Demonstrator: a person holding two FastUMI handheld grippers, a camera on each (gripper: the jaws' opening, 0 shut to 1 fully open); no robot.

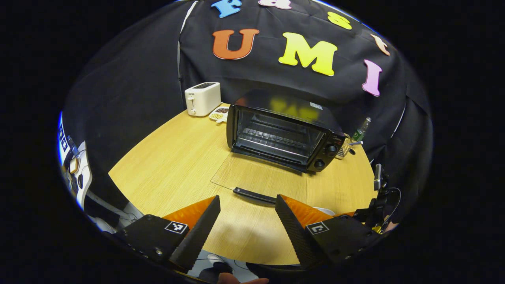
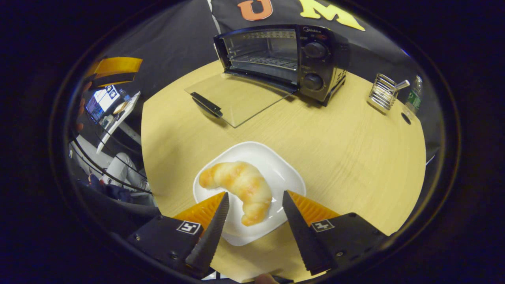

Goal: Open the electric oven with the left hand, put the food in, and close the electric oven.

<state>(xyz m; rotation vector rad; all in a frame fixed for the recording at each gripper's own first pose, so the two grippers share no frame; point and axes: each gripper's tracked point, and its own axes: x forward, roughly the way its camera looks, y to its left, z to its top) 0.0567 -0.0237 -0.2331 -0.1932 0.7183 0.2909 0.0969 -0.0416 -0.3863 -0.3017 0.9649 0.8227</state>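
A black electric oven (image 1: 282,136) stands on a round wooden table (image 1: 169,165), its glass door (image 1: 256,179) folded flat open. The left gripper (image 1: 247,203) hovers spread apart. The right gripper (image 2: 254,199), fingers apart, straddles a golden croissant (image 2: 238,185) on a white plate (image 2: 284,177).

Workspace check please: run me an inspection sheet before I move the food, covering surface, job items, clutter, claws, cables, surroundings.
Surface: wooden table, round-edged.
Job's things: electric oven open, glass door lying flat on the table; croissant on a white plate.
Clutter: toaster, snack dish, wire rack, green bottle.
Claws: left claw open, holding nothing; right claw open, fingers either side of the croissant, not gripping.
Cables: nothing seen on the table.
Surroundings: black cloth wall; a screen off the table.
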